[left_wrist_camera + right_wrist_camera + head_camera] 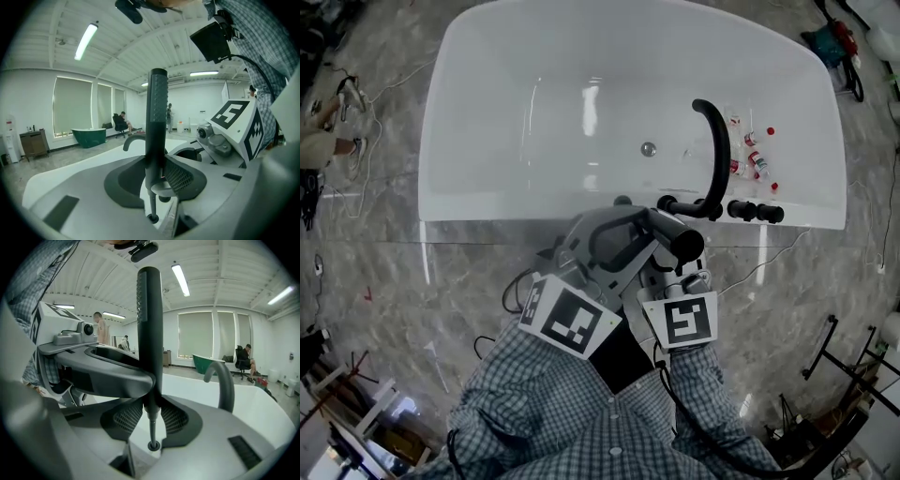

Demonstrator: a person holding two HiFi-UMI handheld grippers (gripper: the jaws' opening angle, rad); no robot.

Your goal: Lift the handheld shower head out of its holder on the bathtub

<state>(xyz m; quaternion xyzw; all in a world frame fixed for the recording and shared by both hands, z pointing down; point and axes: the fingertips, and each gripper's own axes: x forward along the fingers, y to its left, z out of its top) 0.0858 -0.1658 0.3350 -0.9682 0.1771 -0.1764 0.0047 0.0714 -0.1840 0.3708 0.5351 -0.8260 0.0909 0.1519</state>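
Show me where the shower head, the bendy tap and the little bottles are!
shower head [156, 112]: left gripper view, middle of its dark wand.
bendy tap [723, 155]: head view, side of its black curve.
little bottles [757, 163]: head view, one bottle beside the tap.

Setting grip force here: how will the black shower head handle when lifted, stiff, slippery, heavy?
Probably stiff: the shower head stands straight and upright. Its smooth round body may slip or twist. The thin hose below it likely tugs back.

Checked blue-grey shirt [544, 412], buttoned. Pale grey moulded left gripper [157, 174] and right gripper [152, 414], with black-and-white marker cubes [574, 319]. Black cable [673, 398] at the right sleeve.
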